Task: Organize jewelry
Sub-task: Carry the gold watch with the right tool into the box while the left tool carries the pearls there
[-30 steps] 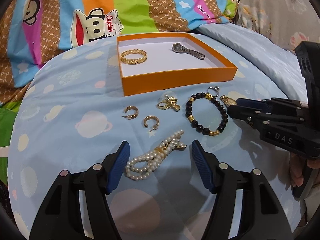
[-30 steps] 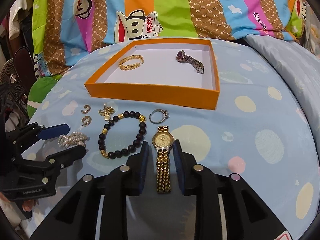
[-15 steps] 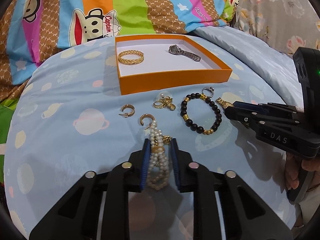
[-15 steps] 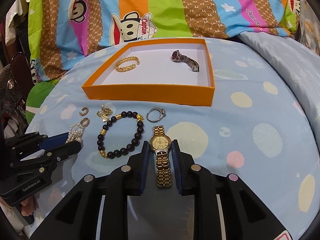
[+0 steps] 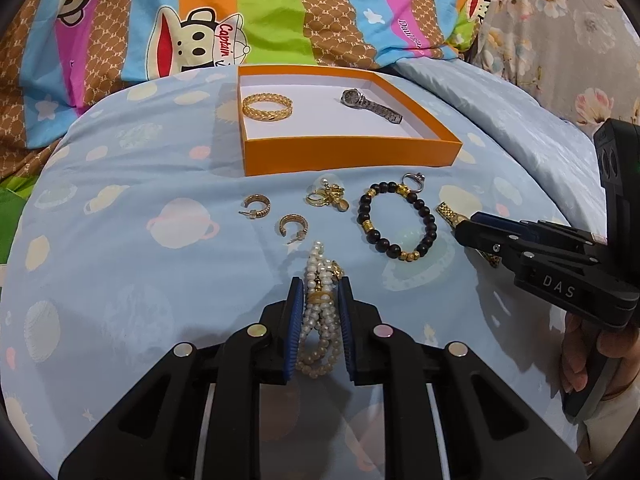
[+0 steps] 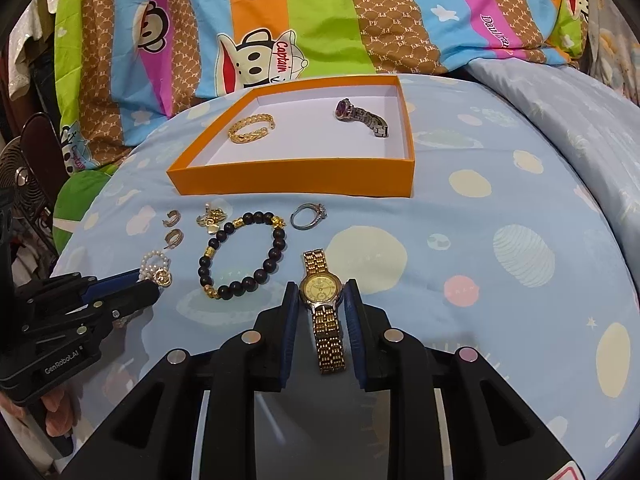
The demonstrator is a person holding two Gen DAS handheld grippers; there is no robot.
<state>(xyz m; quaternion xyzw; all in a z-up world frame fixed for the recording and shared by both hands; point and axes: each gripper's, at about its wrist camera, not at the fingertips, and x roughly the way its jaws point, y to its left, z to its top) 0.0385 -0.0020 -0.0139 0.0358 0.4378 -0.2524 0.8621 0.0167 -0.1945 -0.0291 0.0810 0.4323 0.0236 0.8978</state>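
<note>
On the blue bedspread, my left gripper (image 5: 320,286) is shut on a pearl bracelet (image 5: 318,312), which runs lengthwise between the blue pads. My right gripper (image 6: 321,300) is shut on a gold watch (image 6: 320,288), its pads against the case; the strap (image 5: 447,212) pokes out in the left wrist view. Behind stands an orange box (image 5: 348,156) holding a gold bangle (image 5: 267,107) and a silver watch (image 5: 370,104). A black bead bracelet (image 5: 378,236), a ring (image 6: 297,218), two hoop earrings (image 5: 251,201) and a gold charm cluster (image 5: 328,198) lie loose in front of it.
A striped cartoon quilt (image 5: 280,20) rises behind the box. A floral cloth (image 5: 560,40) is at the far right. A person's hand (image 5: 588,344) holds the right gripper's handle. A fan (image 6: 20,176) stands off the bed at the left.
My left gripper went from wide open around the pearl bracelet to shut on it, and the bracelet now lies lengthwise between the pads. The right gripper stays on the gold watch.
</note>
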